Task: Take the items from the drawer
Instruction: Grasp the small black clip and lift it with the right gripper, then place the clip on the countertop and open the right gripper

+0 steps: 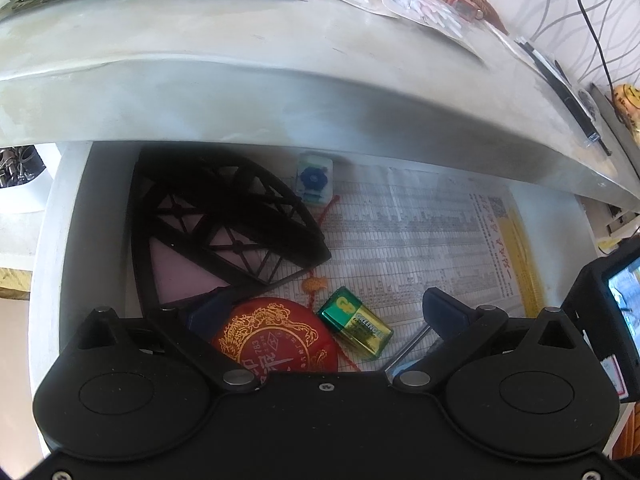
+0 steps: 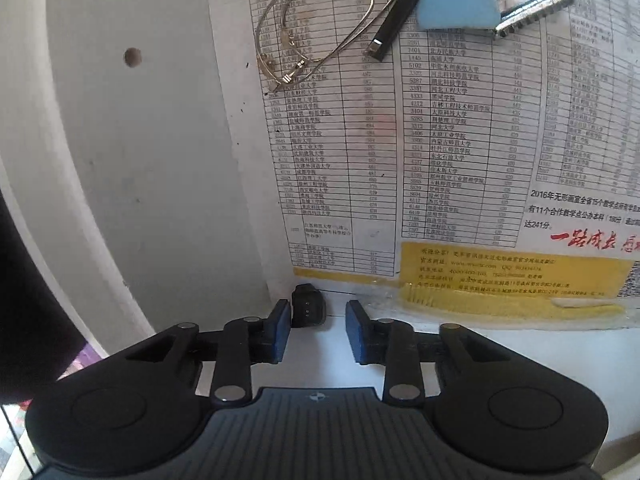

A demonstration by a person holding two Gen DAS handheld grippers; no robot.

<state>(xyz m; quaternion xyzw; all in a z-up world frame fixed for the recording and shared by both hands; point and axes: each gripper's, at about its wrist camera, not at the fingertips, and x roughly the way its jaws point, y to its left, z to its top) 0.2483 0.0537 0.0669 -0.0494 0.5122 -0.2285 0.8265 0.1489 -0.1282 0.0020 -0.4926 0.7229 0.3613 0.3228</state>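
Note:
The open drawer (image 1: 72,216) is lined with a printed newspaper sheet (image 1: 420,232). My left gripper (image 1: 325,300) hangs over its front part, jaws wide open. Between its fingers lie a red round tin with a gold dragon (image 1: 276,340) and a green 9-volt battery (image 1: 356,322); no pad presses on either. My right gripper (image 2: 317,310) points down at the drawer floor. A small black block (image 2: 308,309) sits at its fingertips, against the left pad (image 2: 280,326) and apart from the right one, so it is open.
A black lattice fan-shaped piece (image 1: 224,220), a small clear box with a blue flower (image 1: 314,180) and a red cord with a gold charm (image 1: 316,282) lie further in. Gold-rimmed glasses (image 2: 320,28), a black bar (image 2: 400,20), a metal toothed tool (image 2: 528,4) and a wrapped yellow toothbrush (image 2: 500,304) lie nearby. The desk top (image 1: 280,92) overhangs.

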